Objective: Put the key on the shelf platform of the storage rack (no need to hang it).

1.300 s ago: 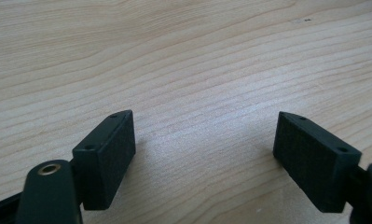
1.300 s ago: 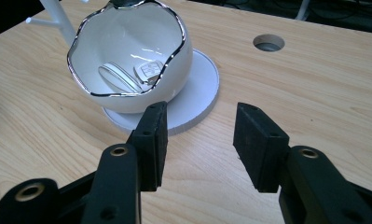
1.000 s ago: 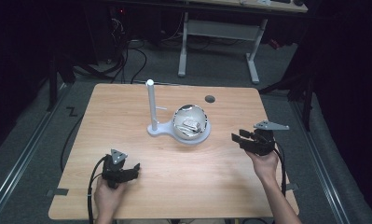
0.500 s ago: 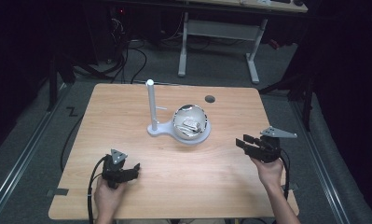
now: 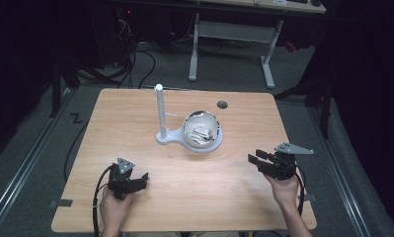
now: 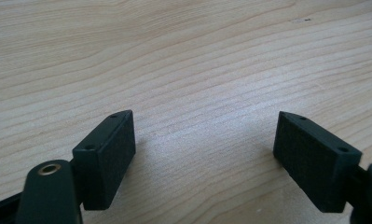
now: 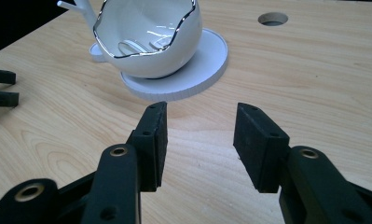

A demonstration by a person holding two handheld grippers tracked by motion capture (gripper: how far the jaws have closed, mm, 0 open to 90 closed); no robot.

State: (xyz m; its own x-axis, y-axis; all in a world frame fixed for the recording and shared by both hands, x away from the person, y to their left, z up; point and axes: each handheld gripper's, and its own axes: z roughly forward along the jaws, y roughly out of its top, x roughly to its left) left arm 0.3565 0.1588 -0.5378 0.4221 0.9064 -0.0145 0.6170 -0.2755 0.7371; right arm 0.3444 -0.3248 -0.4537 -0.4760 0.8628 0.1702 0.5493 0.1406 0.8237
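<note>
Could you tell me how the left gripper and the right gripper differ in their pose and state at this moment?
The left gripper sits low at the table's near left, while the right gripper is held at the right edge. The left gripper's jaws gape wider than the right gripper's. The right gripper's own view looks at the white bowl on its stand; the left gripper's takes in bare wood. Both are open and empty.

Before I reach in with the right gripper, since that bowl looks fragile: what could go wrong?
The bowl sits on a stand with a thin post; a nudge might tip or slide it. Its wavy, glossy rim may slip between the right gripper's jaws. Something small lies inside the bowl and might spill.
</note>
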